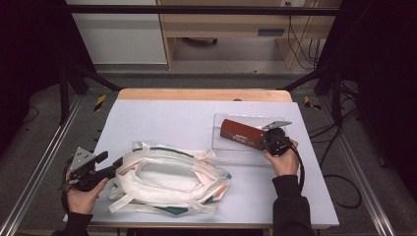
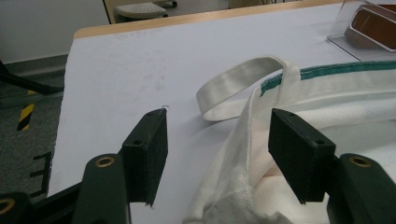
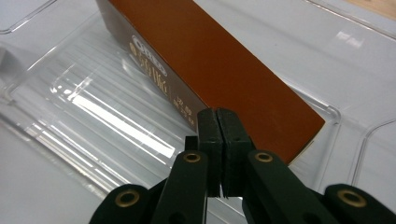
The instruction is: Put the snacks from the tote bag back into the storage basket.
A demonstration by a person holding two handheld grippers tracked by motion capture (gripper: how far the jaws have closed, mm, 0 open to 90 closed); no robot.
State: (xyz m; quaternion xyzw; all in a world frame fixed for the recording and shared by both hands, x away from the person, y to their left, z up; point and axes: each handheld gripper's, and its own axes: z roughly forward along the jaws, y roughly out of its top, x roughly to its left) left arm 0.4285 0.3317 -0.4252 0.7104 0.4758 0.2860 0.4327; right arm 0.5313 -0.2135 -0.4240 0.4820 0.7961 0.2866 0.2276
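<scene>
Nearest the high camera, at the bottom of the frame, our two forearms come in. At lower left our left gripper [image 1: 104, 164] sits at the edge of the white tote bag [image 1: 167, 179], which lies flat and open across the lower middle of the table [image 1: 162, 118]. At right of centre our right gripper [image 1: 265, 142] meets the near end of the brown box [image 1: 241, 133], which lies in the clear tray [image 1: 228, 150].

Turning to the left gripper view, our jaws stand apart, with the bag's rim fabric [image 2: 243, 154] rising between them; the right pad [image 2: 299, 151] seems to touch the cloth, the left pad [image 2: 147, 151] stays clear of it. A strap loop [image 2: 233, 86] curls just beyond. We judge the canvas soft and light, so the doubled hem by the strap looks the firmest hold.

Moving to the right gripper view, our right gripper [image 3: 218, 154] has its pads pressed together, empty, tips at the box's [image 3: 224, 70] lower edge. We judge the carton stiff, light and smooth; taking it across its narrow sides should work.
</scene>
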